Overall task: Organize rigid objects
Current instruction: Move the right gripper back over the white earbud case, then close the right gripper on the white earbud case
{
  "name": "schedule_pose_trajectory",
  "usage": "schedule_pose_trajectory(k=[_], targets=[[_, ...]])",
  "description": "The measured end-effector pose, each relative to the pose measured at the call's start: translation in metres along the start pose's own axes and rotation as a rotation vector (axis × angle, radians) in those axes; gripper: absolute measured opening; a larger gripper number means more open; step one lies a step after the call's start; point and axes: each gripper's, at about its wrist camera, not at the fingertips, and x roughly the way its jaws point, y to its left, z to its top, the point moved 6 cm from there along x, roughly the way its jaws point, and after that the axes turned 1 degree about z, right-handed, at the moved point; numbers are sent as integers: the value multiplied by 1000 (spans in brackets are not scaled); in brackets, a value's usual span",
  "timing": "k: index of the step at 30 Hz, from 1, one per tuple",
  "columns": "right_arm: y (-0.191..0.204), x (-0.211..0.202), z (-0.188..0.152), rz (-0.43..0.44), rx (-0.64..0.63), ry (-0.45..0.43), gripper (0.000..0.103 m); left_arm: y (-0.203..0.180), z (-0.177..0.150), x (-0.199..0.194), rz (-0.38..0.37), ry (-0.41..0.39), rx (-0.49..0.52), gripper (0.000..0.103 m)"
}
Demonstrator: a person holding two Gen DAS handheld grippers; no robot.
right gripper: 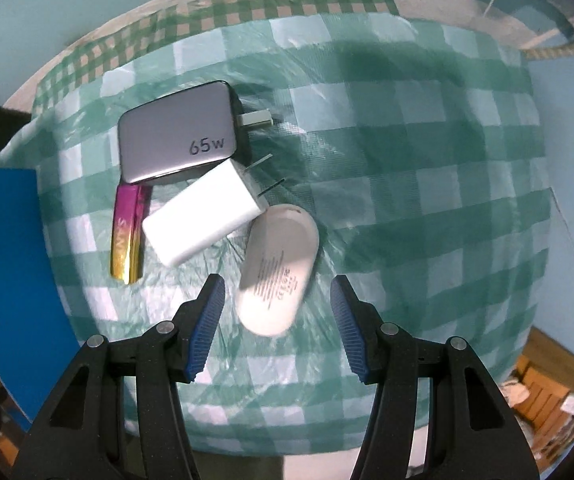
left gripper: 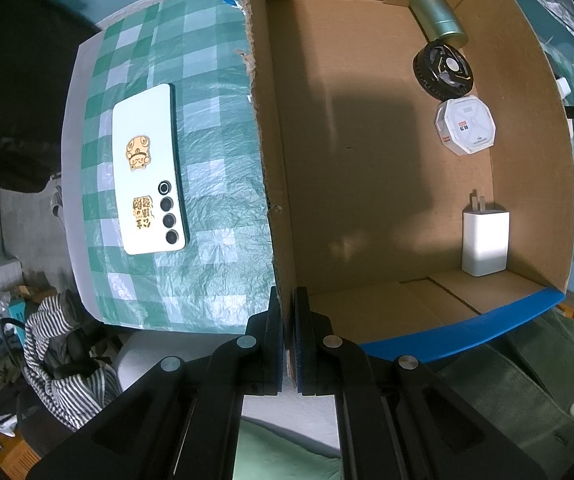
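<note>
Right wrist view: white oval plastic case (right gripper: 277,270) w/ grey print lay flat on the green-and-white checked tablecloth (right gripper: 427,200), its near end between the blue ribbed pads of the right gripper (right gripper: 278,326). Jaws stood wide apart, touching nothing; prob. lined up to straddle the case for a pick, not yet closed. Just beyond the case, touching or nearly so, sat a white rectangular plug charger (right gripper: 203,216), prongs pointing away; beyond that a grey 65w charger block (right gripper: 177,132); left of the white charger, a shiny pink-to-gold metallic bar (right gripper: 127,236). Tight cluster, so closing on the case risked nudging the white charger.

Left wrist view: left gripper (left gripper: 289,336) was clamped on the ragged side wall of the open brown cardboard box (left gripper: 271,160), one finger inside, one outside, likely to steady the box while items go in. Inside, along the far wall from that grip: white plug adapter (left gripper: 485,242), white octagonal case (left gripper: 465,124), black round mini fan (left gripper: 443,70), green metal cylinder (left gripper: 439,20). Outside the box, a white smartphone (left gripper: 149,168) w/ gold stickers lay face down on the cloth.
</note>
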Motion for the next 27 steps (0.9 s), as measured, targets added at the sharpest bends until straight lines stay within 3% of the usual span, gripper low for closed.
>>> schedule_pose_trajectory(k=[6,8,13,16,27], targets=[[-1,12,5,-14,29,3,54,0,0,0,-1,1,-11,4],[0,14,5,-18,33,5,46,1,0,0,-1,1,-15,4],[4,17,8,-43,21,-2,46,1,1,0,-2,2,-19,4],[9,19,12,-52,12,-2,39,1,1,0,-3,2,-19,4],[21,15,-11,-55,-114,20,37,0,2,0,0,-3,-13,4]])
